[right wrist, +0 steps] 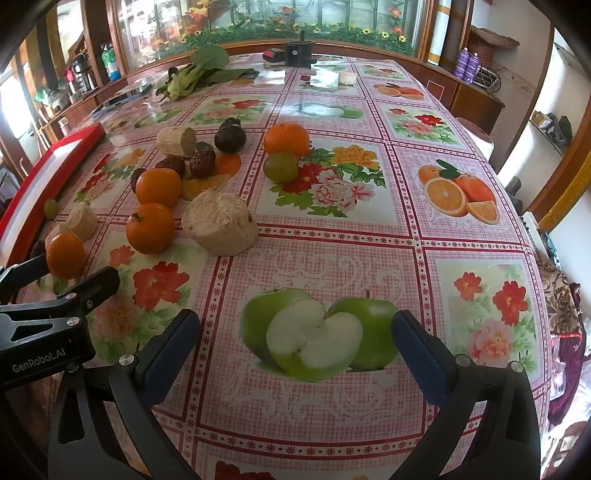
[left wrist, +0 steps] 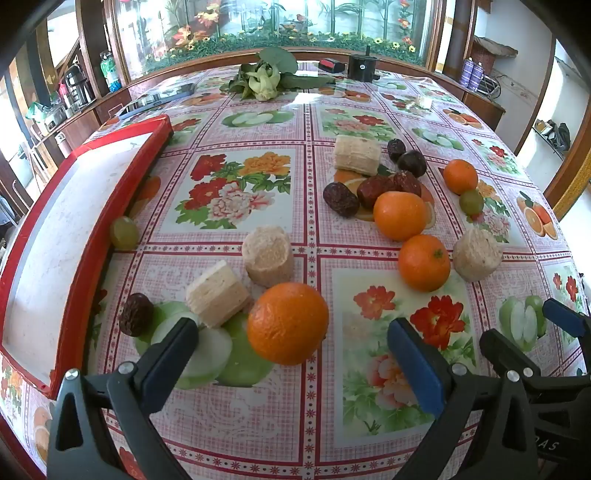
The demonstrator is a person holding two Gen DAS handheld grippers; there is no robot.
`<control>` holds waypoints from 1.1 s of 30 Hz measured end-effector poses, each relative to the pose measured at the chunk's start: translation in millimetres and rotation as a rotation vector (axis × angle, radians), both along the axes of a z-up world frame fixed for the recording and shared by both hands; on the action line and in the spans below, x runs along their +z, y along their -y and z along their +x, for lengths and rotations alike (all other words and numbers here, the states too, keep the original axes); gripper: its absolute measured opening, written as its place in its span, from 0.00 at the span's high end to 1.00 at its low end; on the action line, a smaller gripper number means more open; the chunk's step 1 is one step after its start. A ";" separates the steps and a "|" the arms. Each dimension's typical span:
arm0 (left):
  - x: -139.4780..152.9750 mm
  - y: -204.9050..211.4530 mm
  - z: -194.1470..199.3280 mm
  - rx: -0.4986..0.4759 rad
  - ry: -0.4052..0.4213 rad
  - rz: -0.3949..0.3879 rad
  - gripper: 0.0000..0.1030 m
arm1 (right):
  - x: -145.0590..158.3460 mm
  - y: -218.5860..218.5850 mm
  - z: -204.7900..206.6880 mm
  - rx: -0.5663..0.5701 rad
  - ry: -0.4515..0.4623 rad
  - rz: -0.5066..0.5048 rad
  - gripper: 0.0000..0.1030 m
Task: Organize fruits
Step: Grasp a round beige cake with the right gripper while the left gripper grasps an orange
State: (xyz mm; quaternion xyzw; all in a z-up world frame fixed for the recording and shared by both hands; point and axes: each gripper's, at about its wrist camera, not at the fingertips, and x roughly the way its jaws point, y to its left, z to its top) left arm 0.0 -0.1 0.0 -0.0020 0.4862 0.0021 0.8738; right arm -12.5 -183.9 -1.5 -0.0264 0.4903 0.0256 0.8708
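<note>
Ahead of the claw, 4 orange tangerines (left wrist: pixel 287 322) and dark red-brown dates (left wrist: pixel 340 198) dot the pink-checked, flower-and-fruit-printed tablecloth (left wrist: pixel 258 417); left, a red-rimmed white tray (left wrist: pixel 79 236).

Bright, even daylight in both views. Strongest light from the far glass panel (left wrist: pixel 273 33) and from the sides, blown out to white at the left edge and at the right wall. Broad white glare on the glossy tablecloth (right wrist: pixel 332 236) toward the far end, washing out its print there. Soft, short shadows under the nearest orange (left wrist: pixel 288 323) and the other pieces. Sharp focus across the near and middle table; slightly soft and hazy far background. Heavy fisheye bending: curved table edges, bowed walls, black vignette in the corners. No motion blur.
</note>
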 end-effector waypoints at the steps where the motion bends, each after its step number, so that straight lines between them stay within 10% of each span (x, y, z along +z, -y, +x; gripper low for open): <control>1: 0.0 0.0 0.0 0.000 0.000 0.000 0.00 | 0.0 -0.1 0.1 0.000 0.002 -0.002 0.00; 33: 2.9 -7.8 -4.5 -0.081 -0.033 -0.011 0.00 | 23.9 -0.4 7.9 0.076 -0.040 -0.018 0.00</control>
